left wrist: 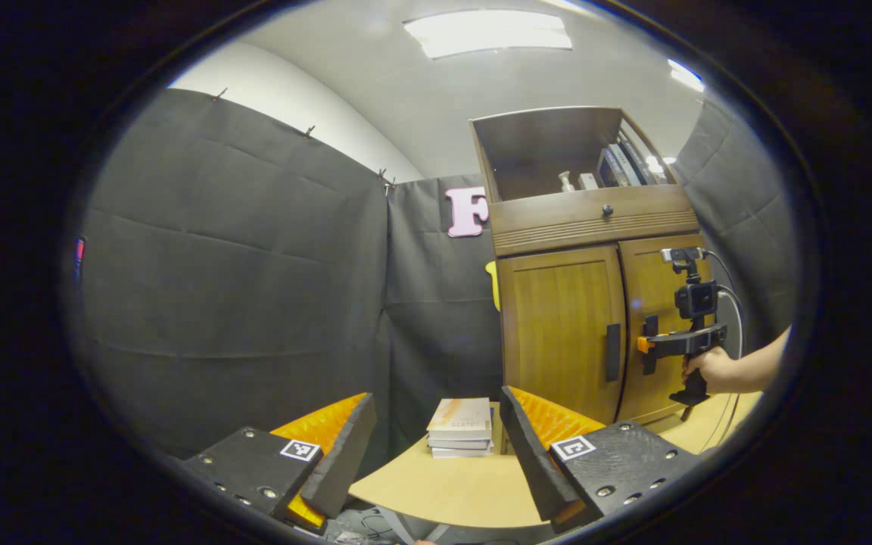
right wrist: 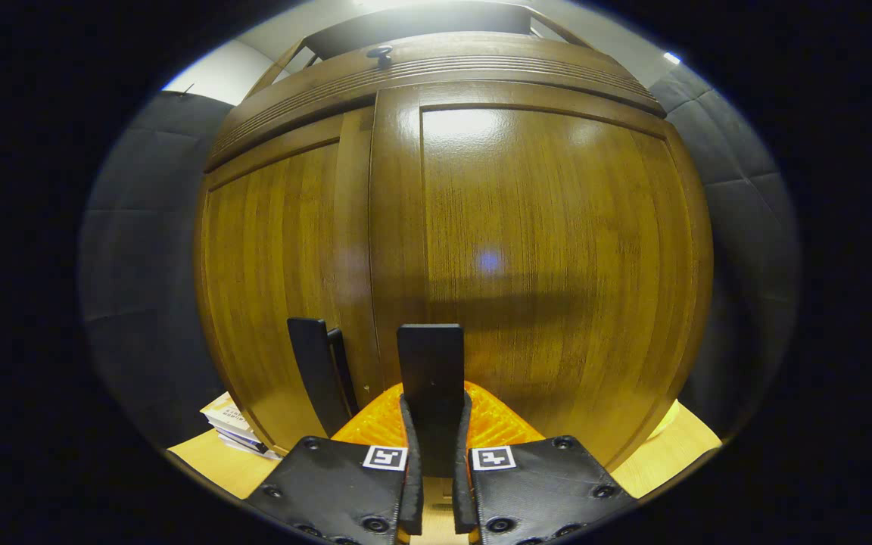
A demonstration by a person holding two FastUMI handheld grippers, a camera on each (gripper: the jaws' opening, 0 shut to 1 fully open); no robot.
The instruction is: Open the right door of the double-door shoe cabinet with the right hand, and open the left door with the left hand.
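Note:
The wooden shoe cabinet (left wrist: 587,227) stands on the table at the right, both doors flush. In the right gripper view, my right gripper (right wrist: 436,446) is shut on the right door's dark vertical handle (right wrist: 430,371), with a finger pressed against each side. The right door (right wrist: 549,257) is close in front of the camera, and the left door's handle (right wrist: 319,382) stands just beside. In the left gripper view, my left gripper (left wrist: 436,454) hangs open and holds nothing, well short of the left door (left wrist: 561,325) and its handle (left wrist: 613,352). A hand (left wrist: 708,371) holds the right gripper (left wrist: 648,346) at the right door's handle.
A small stack of books (left wrist: 460,428) lies on the light wooden table (left wrist: 451,484) left of the cabinet's base. Above the doors are a drawer with a knob (left wrist: 607,210) and an open shelf with bottles and books. Black cloth walls close in behind.

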